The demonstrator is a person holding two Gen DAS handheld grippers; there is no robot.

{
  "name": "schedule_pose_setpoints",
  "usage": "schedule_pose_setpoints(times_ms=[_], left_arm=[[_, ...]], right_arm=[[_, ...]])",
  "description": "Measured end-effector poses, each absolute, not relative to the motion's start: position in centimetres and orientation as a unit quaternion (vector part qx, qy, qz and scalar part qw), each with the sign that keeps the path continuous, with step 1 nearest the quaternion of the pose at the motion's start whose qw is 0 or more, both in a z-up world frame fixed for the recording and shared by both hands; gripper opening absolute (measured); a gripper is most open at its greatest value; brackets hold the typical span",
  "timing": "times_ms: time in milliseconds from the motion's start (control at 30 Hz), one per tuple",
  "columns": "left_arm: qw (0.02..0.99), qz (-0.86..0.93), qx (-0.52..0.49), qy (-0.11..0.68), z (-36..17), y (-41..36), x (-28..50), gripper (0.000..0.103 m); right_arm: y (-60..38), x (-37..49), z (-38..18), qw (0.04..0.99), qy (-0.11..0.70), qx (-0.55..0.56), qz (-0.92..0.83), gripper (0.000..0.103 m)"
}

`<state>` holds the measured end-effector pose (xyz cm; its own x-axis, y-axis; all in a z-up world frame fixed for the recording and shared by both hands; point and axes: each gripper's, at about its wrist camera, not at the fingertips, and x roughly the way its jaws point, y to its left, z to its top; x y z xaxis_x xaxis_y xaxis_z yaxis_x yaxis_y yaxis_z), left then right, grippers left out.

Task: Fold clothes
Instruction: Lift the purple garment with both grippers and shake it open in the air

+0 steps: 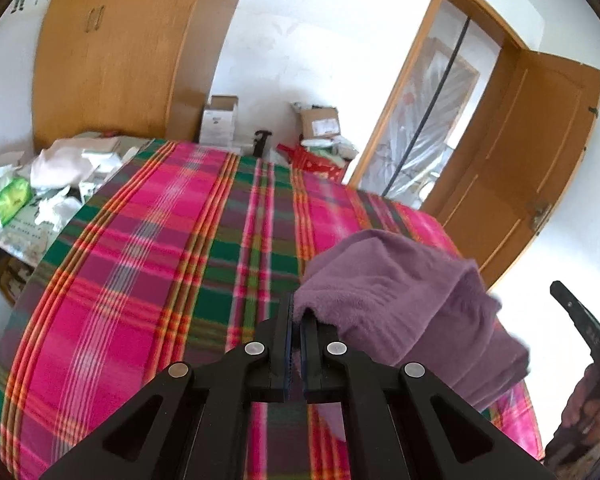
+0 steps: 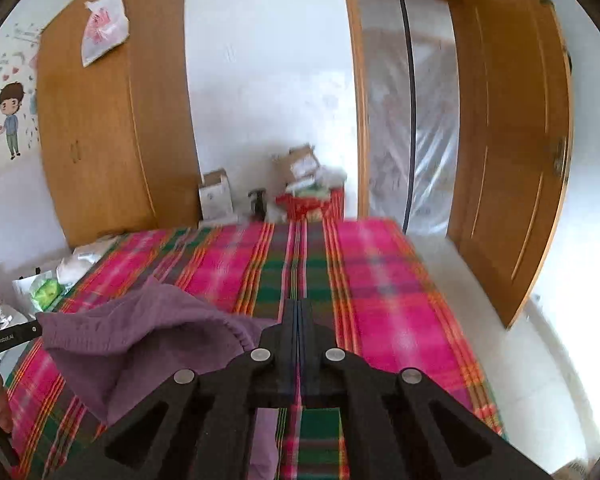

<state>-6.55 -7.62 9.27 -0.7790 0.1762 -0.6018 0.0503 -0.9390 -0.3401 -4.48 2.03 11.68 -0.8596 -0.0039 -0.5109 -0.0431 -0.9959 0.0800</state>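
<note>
Here's the purple fleece garment [image 1: 404,300], up off the plaid bedspread [image 1: 148,280] at one end and sagging down to it at the other. The left gripper [image 1: 298,320] has its jaws pinched tight on a bunched edge of the fleece, and the cloth spills away to the right of it. The right gripper [image 2: 299,312] shows its jaws pressed flat together, and from its own camera nothing sits between them; the fleece hangs just to its left, apart from the tips. This looks like light, thick, very floppy stuff: it will drape and fold wherever it isn't supported, and the plush pile should give the pads good purchase without slipping. Nothing fragile here. The ribbed hem visible in the right wrist view looks the sensible place for a second hold, a firm edge well apart from the first corner, so the cloth can be spread flat. For writing, the far gripper's arm [image 2: 8,338] carries small white lettering, roughly "GenRobot.AI". The boxes [image 1: 220,120] by the wall have labels too small to read.
</note>
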Motion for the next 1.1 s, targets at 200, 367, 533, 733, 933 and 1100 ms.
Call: schedule_pose_setpoints(times_ms=[200,367,533,733,933,1100], left_arm=[[0.012,0.919,-0.346,-0.189,7.7,-8.9,-6.5,0.003],[0.004,0.918,-0.344,-0.197,7.4,-9.8,-5.8,0.003],[-0.006,0.917,-0.340,-0.208,7.2,-10.9,-5.3,0.003],[-0.009,0.914,-0.343,-0.214,6.9,-11.8,-5.0,0.003],[-0.018,0.911,-0.338,-0.233,6.8,-13.3,-4.2,0.003],[-0.021,0.910,-0.332,-0.247,6.8,-14.3,-3.1,0.003]], right_arm=[[0.0,-4.3,9.4,-0.051,0.075,-0.294,0.952,0.001],[-1.6,-4.1,6.8,-0.064,0.081,-0.329,0.939,0.024],[-1.3,-5.8,4.9,-0.077,0.140,-0.356,0.921,0.037],[-2.7,-7.6,5.1,-0.080,0.135,-0.359,0.920,0.012],[-4.4,-7.9,8.9,-0.085,0.095,-0.309,0.943,0.010],[-7.7,-7.4,12.7,-0.104,0.040,-0.256,0.960,0.010]])
